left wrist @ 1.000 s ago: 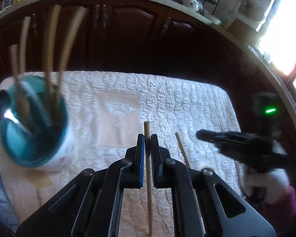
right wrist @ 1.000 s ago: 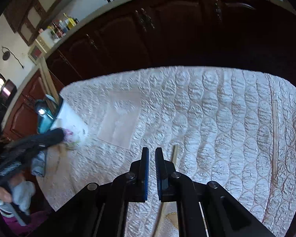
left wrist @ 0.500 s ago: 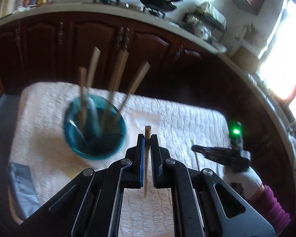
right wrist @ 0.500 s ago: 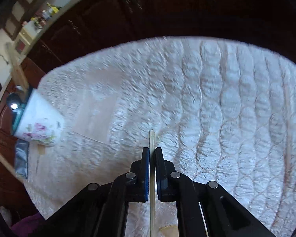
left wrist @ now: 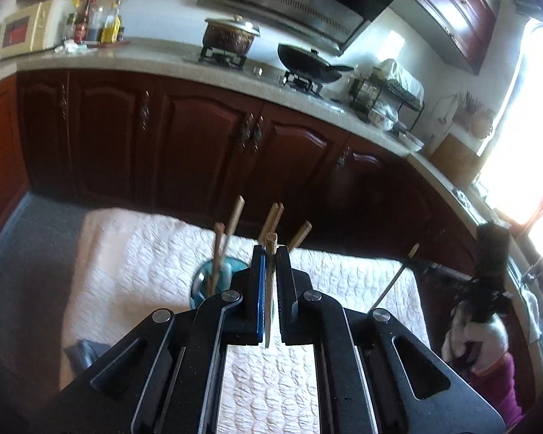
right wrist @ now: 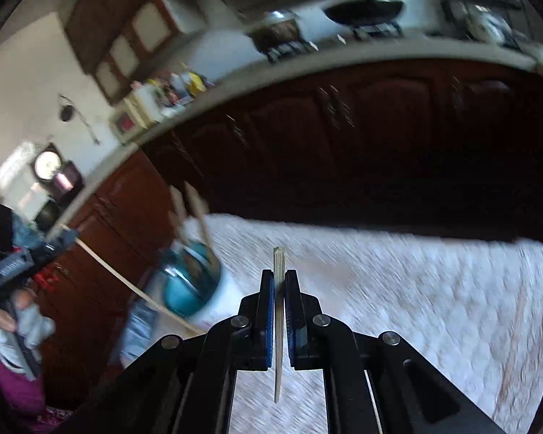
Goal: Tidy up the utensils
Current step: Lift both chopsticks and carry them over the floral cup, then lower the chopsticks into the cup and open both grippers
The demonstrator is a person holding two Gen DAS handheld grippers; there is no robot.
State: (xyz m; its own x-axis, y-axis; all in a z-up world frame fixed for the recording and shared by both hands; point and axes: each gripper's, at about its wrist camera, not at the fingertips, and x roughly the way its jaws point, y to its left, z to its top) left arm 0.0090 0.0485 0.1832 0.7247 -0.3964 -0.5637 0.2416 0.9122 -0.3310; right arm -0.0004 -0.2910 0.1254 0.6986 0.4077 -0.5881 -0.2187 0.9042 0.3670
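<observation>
My left gripper [left wrist: 269,253] is shut on a wooden chopstick [left wrist: 270,275] and holds it high above the table. The teal-lined cup [left wrist: 213,282] with several chopsticks standing in it sits just left of and beyond the fingers. My right gripper [right wrist: 278,275] is shut on another chopstick [right wrist: 278,325], lifted off the cloth. In the right wrist view the cup [right wrist: 193,285] is to the left, blurred. The right gripper also shows in the left wrist view [left wrist: 430,267] at the far right, its chopstick [left wrist: 396,278] slanting down.
A white quilted cloth [left wrist: 344,278] covers the table. Dark wooden cabinets [left wrist: 199,137] stand behind it, with a counter and stove above. A grey cloth [left wrist: 81,356] lies at the table's left front. The left gripper shows in the right wrist view [right wrist: 29,256].
Both grippers have risen from the table. The right gripper closed on a chopstick and lifted it. The left moved with its chopstick toward the cup.
</observation>
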